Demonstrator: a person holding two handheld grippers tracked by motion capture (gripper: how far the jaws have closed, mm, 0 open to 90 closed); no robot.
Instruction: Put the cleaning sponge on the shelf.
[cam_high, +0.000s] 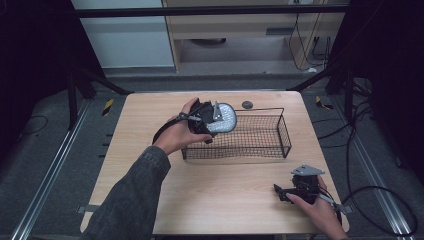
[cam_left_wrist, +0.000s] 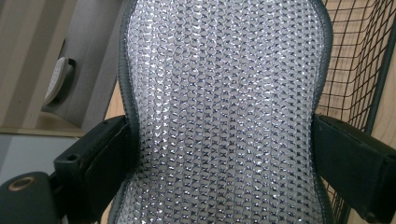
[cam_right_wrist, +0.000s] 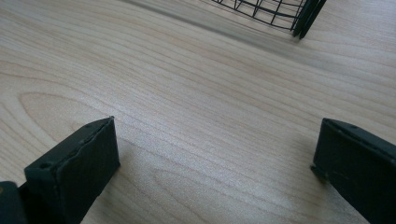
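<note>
one item in play | my left gripper (cam_high: 214, 121) clamps silver mesh insole (cam_left_wrist: 224, 116) over wire basket (cam_high: 280, 131) end | drop pending | right gripper (cam_right_wrist: 215, 163) empty, jaws apart, on table (cam_high: 225, 195)

The room is dark at the sides, the wooden counter (cam_high: 220, 185) is bright, and the shiny silver mesh pad (cam_left_wrist: 224, 116) sparkles up close.

Silver mesh pad (cam_left_wrist: 224, 121) between left gripper (cam_left_wrist: 224, 154) jaws

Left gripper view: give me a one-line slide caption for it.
Left gripper clamps a silver mesh pad by its dark-trimmed edges, with the black wire basket just behind on the wooden table.
</note>
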